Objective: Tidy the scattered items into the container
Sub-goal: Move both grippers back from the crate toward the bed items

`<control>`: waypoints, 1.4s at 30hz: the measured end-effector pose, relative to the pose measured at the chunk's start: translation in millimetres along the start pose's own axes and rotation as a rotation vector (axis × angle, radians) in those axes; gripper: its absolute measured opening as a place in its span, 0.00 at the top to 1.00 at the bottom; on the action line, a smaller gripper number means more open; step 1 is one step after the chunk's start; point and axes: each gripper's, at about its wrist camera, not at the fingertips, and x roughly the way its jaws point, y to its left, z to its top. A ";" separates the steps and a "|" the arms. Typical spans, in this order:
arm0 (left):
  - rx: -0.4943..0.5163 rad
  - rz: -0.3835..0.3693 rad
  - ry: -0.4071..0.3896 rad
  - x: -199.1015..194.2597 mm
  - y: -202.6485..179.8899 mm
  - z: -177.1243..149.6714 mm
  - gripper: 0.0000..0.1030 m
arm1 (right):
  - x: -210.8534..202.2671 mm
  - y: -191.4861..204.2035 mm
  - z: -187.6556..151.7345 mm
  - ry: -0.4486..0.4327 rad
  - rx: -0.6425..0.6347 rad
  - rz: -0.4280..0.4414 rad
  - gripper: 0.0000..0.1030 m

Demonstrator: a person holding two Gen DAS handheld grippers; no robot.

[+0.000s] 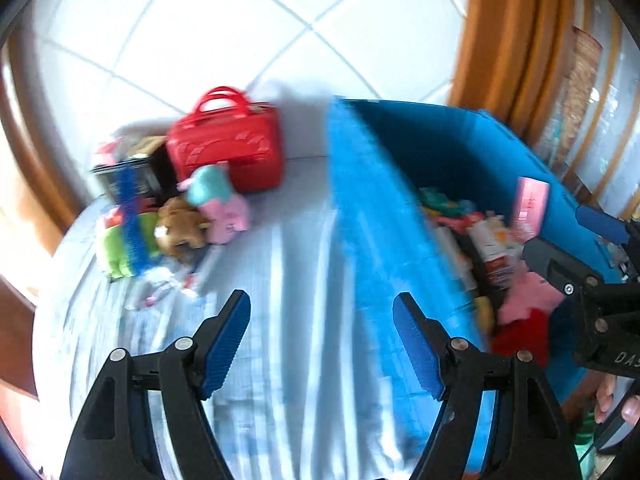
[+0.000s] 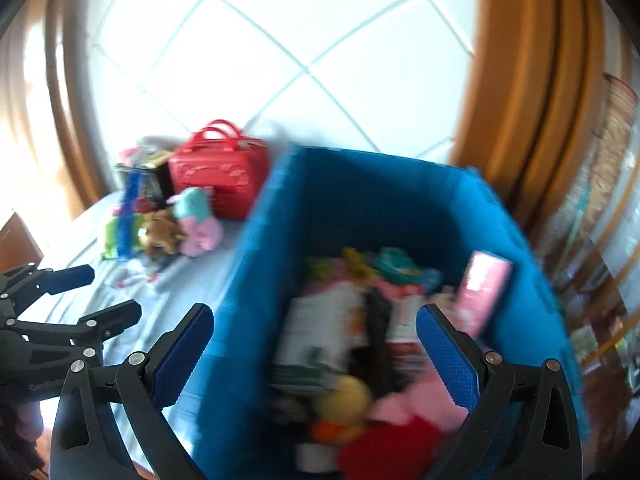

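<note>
Blurrily, blue container [image 2: 360, 208] brims with toys (both grippers' jaws spread, empty).

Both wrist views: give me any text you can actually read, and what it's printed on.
"DAS", cut off at the frame edge: on the right gripper body, left wrist view.
"GenRobo", partly hidden: on the left gripper body, right wrist view.
Print on the white boxes in the blue bin: too blurred.
Dark tin label: too blurred.

Both wrist views look down-forward, sharing the blue bin [image 1: 372, 208] and red bag [image 2: 224, 172]; the right sits directly over the bin.
</note>
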 end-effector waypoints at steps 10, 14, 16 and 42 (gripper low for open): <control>-0.070 0.134 -0.207 -38.1 175.0 -49.5 0.29 | 32.1 151.5 -10.2 0.021 -0.018 0.144 0.00; -0.125 0.140 -0.238 -33.3 228.7 -66.7 0.29 | 50.6 182.8 -19.4 0.048 -0.025 0.167 0.00; -0.172 0.134 -0.215 -22.2 252.1 -73.7 0.29 | 62.7 194.9 -23.6 0.058 -0.032 0.178 0.00; -0.365 0.190 0.142 226.4 398.4 -128.8 0.29 | 315.0 268.0 -60.0 0.394 0.102 0.275 0.00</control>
